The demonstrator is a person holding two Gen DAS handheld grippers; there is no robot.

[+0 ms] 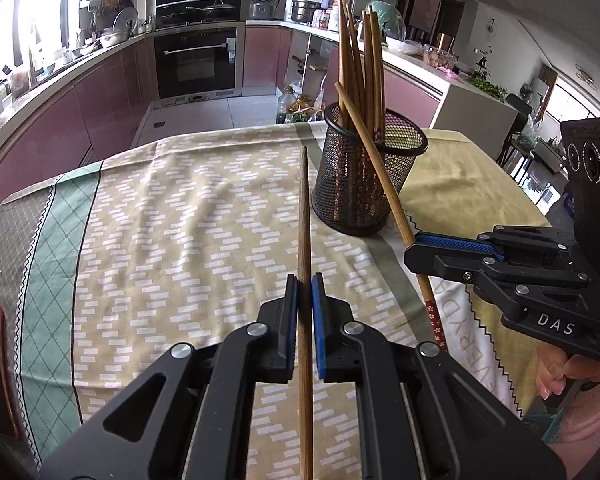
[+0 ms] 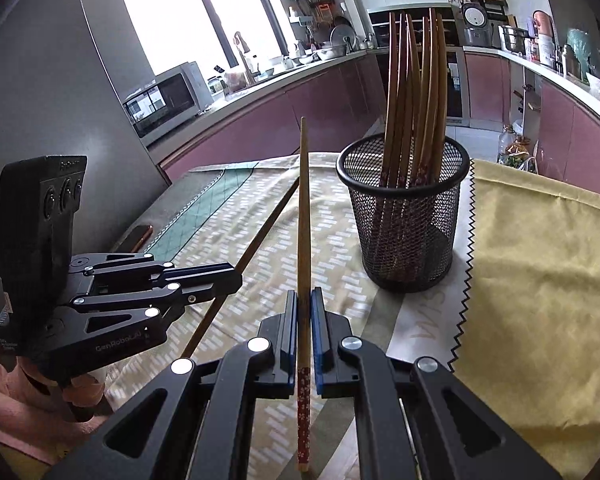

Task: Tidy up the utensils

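Wooden chopstick point(image 1: 305, 240) clamped tight in the left gripper point(image 1: 304, 304), left of the mesh holder point(image 1: 364, 184)! Several chopsticks point(image 1: 364, 60) already stand inside it. Right of that, the right gripper point(image 2: 304, 320) pinches the flower-patterned chopstick point(image 2: 303, 240). I'd say two remain to drop in, nearly done!

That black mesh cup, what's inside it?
The mesh cup holds a bundle of wooden chopsticks standing upright, some with red flowered ends showing through the mesh. Its floor is mostly hidden.
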